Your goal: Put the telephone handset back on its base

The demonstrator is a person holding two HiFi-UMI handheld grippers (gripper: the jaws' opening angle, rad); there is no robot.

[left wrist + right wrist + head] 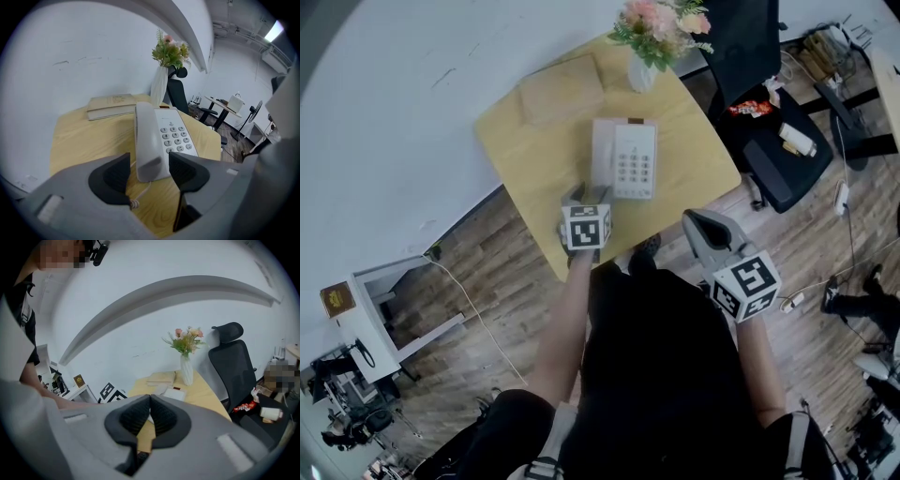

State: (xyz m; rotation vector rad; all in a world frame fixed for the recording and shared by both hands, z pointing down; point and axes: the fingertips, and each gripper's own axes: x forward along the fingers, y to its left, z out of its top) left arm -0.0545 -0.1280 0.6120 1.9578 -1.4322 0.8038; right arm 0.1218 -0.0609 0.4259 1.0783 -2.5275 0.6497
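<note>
A white telephone base [636, 161] with a keypad sits on the yellow wooden table [525, 150]. The white handset [602, 155] lies along the base's left side, resting on it. In the left gripper view the handset [147, 140] runs away from me, and the base [180, 136] is to its right. My left gripper [149, 161] is open, one pad on each side of the handset's near end, with a sliver of table showing on the left. Seen from the head, the left gripper [588, 194] is at the phone's near end. My right gripper [696, 221] is shut and empty, off the table's near right corner.
A closed book [561, 89] lies behind the phone. A white vase of flowers [642, 70] stands at the table's far right. The phone cord [134, 202] trails toward me. A black office chair [759, 103] is right of the table, a white side table [375, 300] at left.
</note>
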